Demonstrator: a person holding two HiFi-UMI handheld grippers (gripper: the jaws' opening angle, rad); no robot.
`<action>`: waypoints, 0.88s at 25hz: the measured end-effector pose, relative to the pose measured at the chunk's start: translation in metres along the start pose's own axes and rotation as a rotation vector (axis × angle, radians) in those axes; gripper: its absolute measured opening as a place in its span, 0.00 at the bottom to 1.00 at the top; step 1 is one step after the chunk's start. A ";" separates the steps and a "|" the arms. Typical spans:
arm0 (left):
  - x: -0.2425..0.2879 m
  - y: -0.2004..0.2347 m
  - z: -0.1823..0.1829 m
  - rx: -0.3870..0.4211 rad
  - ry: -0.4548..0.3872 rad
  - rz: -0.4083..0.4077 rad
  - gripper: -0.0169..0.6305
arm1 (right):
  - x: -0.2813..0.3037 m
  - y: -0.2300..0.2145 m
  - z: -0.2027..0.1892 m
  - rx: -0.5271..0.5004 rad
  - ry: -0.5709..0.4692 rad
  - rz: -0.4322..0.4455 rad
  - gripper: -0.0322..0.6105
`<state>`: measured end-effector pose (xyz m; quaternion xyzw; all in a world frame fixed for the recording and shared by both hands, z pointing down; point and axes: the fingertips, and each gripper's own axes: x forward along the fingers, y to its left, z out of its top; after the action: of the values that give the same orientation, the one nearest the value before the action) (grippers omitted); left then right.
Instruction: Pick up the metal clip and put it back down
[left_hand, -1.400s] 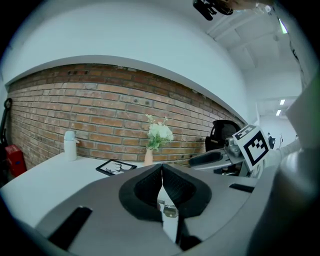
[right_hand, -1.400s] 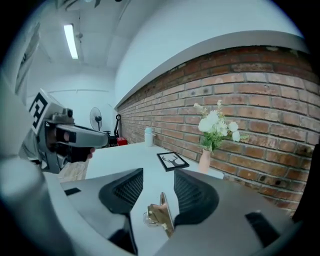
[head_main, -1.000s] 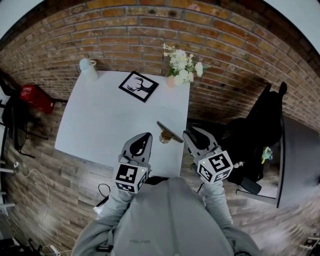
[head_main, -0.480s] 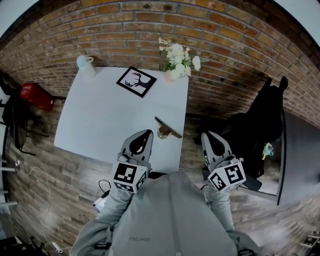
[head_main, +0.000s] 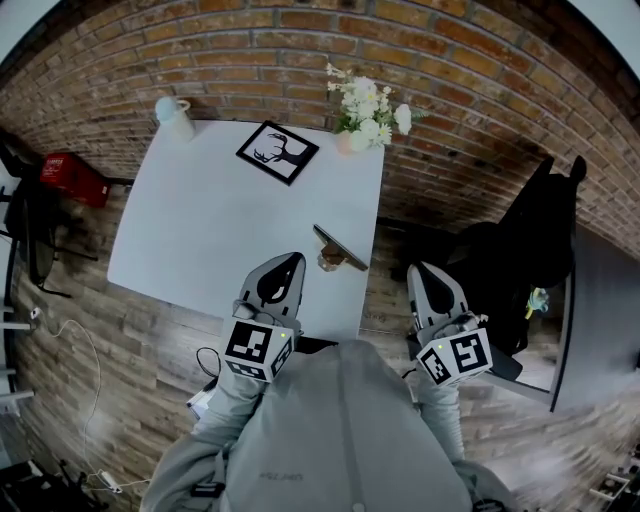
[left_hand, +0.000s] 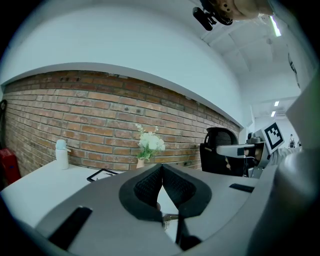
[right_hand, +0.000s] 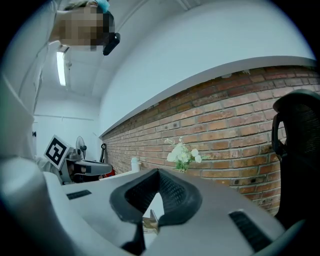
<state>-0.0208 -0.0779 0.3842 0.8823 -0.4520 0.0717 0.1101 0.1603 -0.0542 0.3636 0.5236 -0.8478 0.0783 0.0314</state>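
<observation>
At the table (head_main: 200, 220), the left gripper (head_main: 290, 263) and right gripper (head_main: 421, 272) are both closed and empty. The clip (head_main: 338, 249) lies ahead between them at the table's near right edge, where a careless nudge could push it off.
</observation>
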 end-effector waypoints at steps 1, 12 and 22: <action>0.000 0.001 0.000 -0.001 0.001 0.002 0.07 | 0.002 0.000 0.000 -0.001 0.000 -0.001 0.09; 0.001 0.013 -0.001 -0.009 0.001 0.013 0.07 | 0.012 -0.001 0.002 -0.014 -0.014 -0.035 0.09; -0.002 0.014 -0.004 -0.013 0.005 0.011 0.07 | 0.013 0.002 -0.003 -0.015 0.001 -0.032 0.09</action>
<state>-0.0329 -0.0835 0.3891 0.8789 -0.4569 0.0718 0.1166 0.1526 -0.0641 0.3682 0.5368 -0.8398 0.0719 0.0371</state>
